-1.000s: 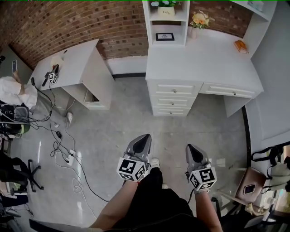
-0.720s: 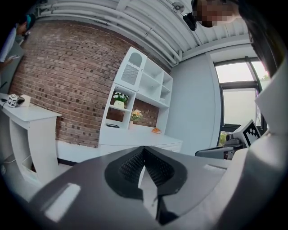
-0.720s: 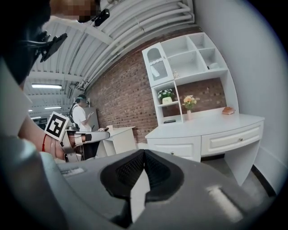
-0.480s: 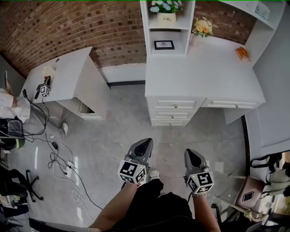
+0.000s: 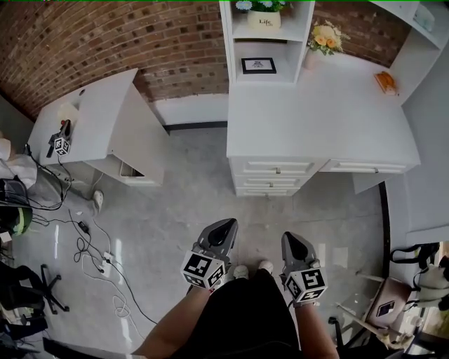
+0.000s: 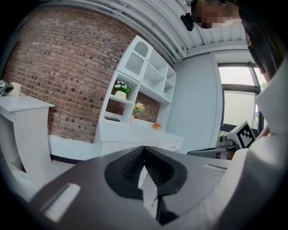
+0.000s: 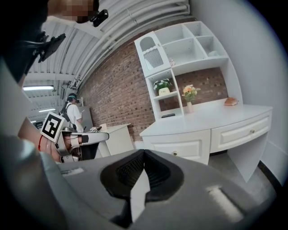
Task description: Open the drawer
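The drawers [image 5: 275, 168] are in the front of the white desk [image 5: 316, 105], three in a stack under its left end. All three are shut. A side drawer [image 5: 368, 168] sits under the right part of the front edge, and it is shut too. At the back left corner of the desk stands a shelf [image 5: 226, 35] with a plant [image 5: 264, 15] and a picture [image 5: 258, 65] in it. Flowers [image 5: 325, 38] stand at the back edge. An orange thing [image 5: 386, 80] lies near the right edge. Behind it all is a brick wall [image 5: 140, 42]. The left gripper [image 5: 224, 228] and the right gripper [image 5: 290, 242] are side by side over the gray floor [image 5: 189, 189], well apart from the drawers, and both point at the desk. Each one has its jaws pressed together with nothing between them. Far to the left is a small white table [image 5: 98, 112] with a spare gripper [image 5: 59, 140] on its left edge. Cables [image 5: 98, 242] lie on the floor near it.
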Motion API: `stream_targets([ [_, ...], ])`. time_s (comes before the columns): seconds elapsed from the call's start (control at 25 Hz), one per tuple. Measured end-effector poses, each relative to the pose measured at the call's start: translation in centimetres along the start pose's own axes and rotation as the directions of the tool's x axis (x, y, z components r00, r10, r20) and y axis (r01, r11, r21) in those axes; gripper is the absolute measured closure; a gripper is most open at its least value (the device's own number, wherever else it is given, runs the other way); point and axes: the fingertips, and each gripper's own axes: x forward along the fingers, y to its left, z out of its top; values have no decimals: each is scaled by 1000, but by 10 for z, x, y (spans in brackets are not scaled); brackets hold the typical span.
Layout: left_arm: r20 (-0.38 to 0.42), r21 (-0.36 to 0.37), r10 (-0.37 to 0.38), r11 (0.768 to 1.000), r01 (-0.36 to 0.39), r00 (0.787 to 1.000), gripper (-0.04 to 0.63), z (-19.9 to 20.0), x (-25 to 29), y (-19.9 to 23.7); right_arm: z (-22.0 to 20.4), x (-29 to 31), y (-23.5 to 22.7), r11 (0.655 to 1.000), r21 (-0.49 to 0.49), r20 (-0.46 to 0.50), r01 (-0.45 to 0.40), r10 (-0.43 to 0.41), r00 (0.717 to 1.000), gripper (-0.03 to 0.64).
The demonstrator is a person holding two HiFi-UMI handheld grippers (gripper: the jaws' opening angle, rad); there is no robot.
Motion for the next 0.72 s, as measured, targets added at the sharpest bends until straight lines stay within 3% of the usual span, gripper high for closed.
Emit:
stream_targets([
  [0.32,14,-39,-20,999,21,1000,592,-20,40,6,-10,33,-23,1000,9,-8,8,-8,1000,617],
  [0.72,2,-71,6,997,-6,1000,592,-47,98,30,-21,96,-53,999,25,-11,-34,34,999,617],
])
